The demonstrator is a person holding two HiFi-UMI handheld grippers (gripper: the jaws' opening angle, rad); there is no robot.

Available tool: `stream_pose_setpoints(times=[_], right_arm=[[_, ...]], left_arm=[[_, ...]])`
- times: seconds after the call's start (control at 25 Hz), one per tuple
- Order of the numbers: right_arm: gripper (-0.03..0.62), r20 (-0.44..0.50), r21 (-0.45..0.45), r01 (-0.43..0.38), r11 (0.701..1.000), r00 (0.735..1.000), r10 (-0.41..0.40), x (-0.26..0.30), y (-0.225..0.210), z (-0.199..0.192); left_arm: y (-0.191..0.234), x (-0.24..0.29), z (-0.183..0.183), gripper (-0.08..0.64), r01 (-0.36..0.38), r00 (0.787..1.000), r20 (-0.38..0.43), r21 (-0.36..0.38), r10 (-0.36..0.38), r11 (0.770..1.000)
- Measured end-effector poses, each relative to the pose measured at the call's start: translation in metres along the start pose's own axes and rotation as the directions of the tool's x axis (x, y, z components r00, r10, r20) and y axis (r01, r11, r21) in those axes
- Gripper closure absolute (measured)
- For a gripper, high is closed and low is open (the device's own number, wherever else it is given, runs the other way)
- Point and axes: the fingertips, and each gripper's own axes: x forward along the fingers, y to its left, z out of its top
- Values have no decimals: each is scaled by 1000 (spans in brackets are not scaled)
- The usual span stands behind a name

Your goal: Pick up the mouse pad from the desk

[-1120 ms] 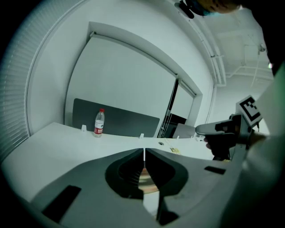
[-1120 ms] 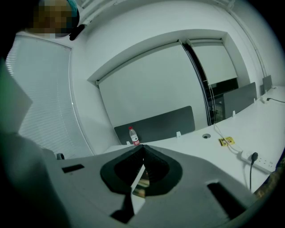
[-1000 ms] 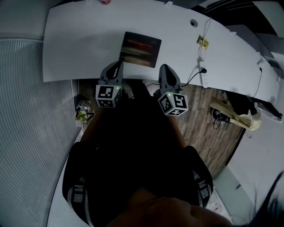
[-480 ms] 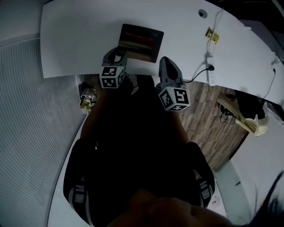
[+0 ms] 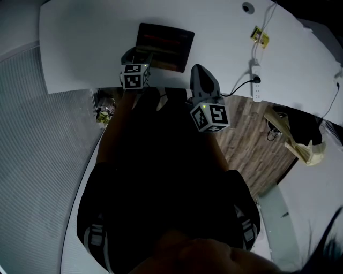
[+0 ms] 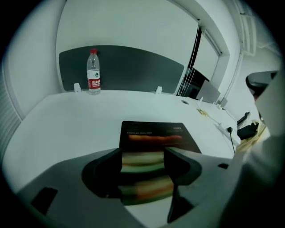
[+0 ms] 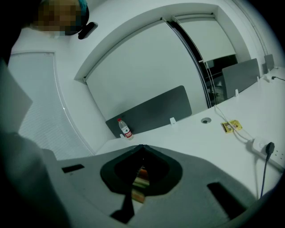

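Note:
The mouse pad (image 5: 165, 47), dark with blurred red and green bands, lies flat near the front edge of the white desk (image 5: 80, 48). My left gripper (image 5: 139, 55) points steeply down at the pad's near left edge. In the left gripper view the pad (image 6: 156, 133) runs between the jaws of that gripper (image 6: 143, 167), which are opening and stand apart without pressing on it. My right gripper (image 5: 198, 72) hovers at the desk's front edge, right of the pad, and is shut (image 7: 141, 148) on nothing. A strip of the pad (image 7: 140, 178) shows below its tips.
A water bottle (image 6: 93, 72) stands at the back of the desk before a grey divider panel (image 6: 133, 67). At the right lie a power strip (image 5: 256, 80) with a plugged cable, a yellow tag (image 5: 259, 36) and a cable hole (image 5: 247, 7). Wooden floor lies below the desk's edge.
My left gripper has dropped and moved forward onto the pad's near edge, and its jaws have gone from shut to apart. The right gripper has edged forward and stays shut.

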Motion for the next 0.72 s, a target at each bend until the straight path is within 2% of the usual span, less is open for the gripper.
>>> stream_pose_setpoints(times=[0.52, 0.72], right_arm=[[592, -28, 17, 0, 1000, 1000, 1, 16, -34, 8], [592, -37, 21, -11, 1000, 999, 11, 21, -40, 8]], left_arm=[[14, 46, -10, 231, -92, 987, -120, 85, 102, 992], [14, 46, -11, 227, -89, 987, -129, 45, 94, 995]])
